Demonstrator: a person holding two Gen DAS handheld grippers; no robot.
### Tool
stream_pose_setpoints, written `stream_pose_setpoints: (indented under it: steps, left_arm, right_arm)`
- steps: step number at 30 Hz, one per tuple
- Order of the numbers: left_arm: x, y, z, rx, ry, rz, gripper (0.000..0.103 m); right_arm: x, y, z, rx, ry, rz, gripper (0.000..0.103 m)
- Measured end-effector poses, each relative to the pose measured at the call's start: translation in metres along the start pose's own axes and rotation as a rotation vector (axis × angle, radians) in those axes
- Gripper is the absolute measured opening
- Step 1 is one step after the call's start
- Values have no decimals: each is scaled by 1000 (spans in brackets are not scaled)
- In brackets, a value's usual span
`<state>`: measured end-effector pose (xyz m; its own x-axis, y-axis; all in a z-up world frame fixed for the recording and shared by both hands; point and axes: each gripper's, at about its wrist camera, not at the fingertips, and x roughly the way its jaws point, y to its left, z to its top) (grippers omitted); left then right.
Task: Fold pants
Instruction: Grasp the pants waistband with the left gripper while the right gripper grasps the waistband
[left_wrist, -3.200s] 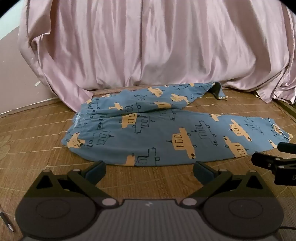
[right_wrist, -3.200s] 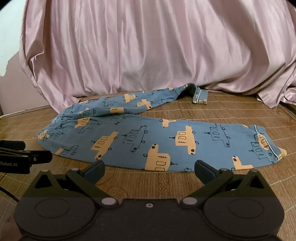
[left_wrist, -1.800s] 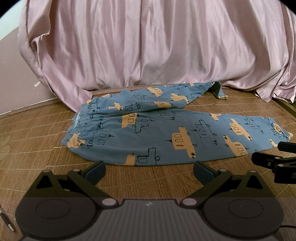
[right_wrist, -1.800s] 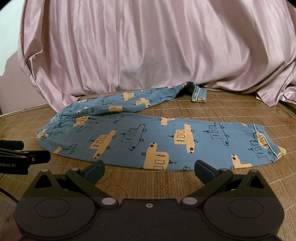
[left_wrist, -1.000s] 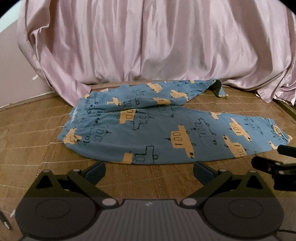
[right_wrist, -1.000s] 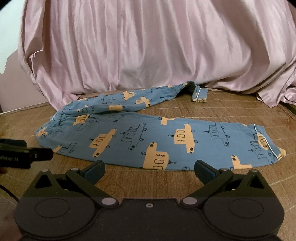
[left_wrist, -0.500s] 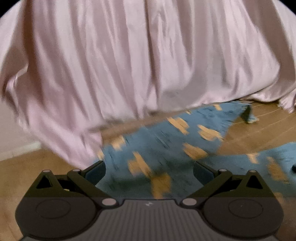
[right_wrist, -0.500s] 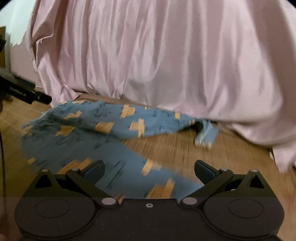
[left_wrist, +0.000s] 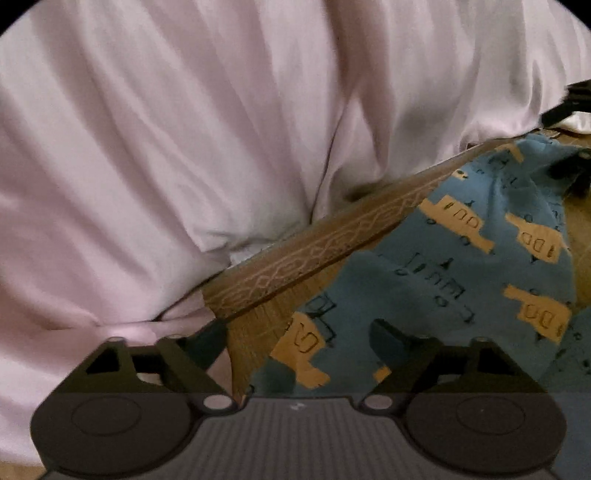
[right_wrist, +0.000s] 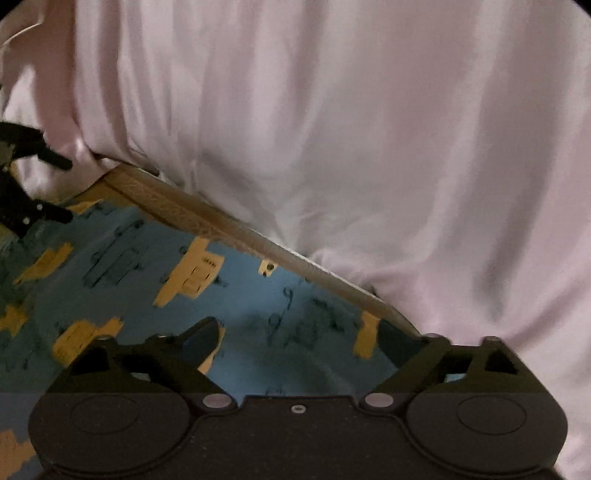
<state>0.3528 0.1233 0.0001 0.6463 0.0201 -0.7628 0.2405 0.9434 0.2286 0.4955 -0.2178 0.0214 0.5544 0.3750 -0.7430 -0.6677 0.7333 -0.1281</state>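
The far leg of the blue pyjama pants (left_wrist: 461, 258) is found directly under both claws, its long axis lying along the patterned far border of the woven mat (left_wrist: 314, 251), just beside the pink satin drape (left_wrist: 184, 129). The left gripper (left_wrist: 299, 339) is spread wide and empty, one finger over the mat corner and the other over cloth. The right gripper (right_wrist: 295, 339) is likewise spread wide, empty, both fingers over cloth, so neither is judged clearly nearer. The fabric is seen flat, printed with orange vehicles, slightly rumpled towards the waist
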Motion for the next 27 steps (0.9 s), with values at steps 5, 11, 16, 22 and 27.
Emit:
stream_pose_setpoints:
  steps: [5,11,16,22,27]
  left_arm:
    - [14,13,3,-10,6,-92,64]
    - [36,9,10,20,108,-117,35]
    - [38,-1,11,64,113,-87,7]
    - [43,5,17,-32,92,13,2]
    - [39,17,21,-124,21,82,2]
  right_arm:
    - [43,-2,24,-58,57,77,74]
    - [70,8,32,-112,110,94,46]
    - [73,3,23,-26,108,80,30]
    - [75,4,29,-20,87,20,0]
    - [78,2,48,15,10,-25,0]
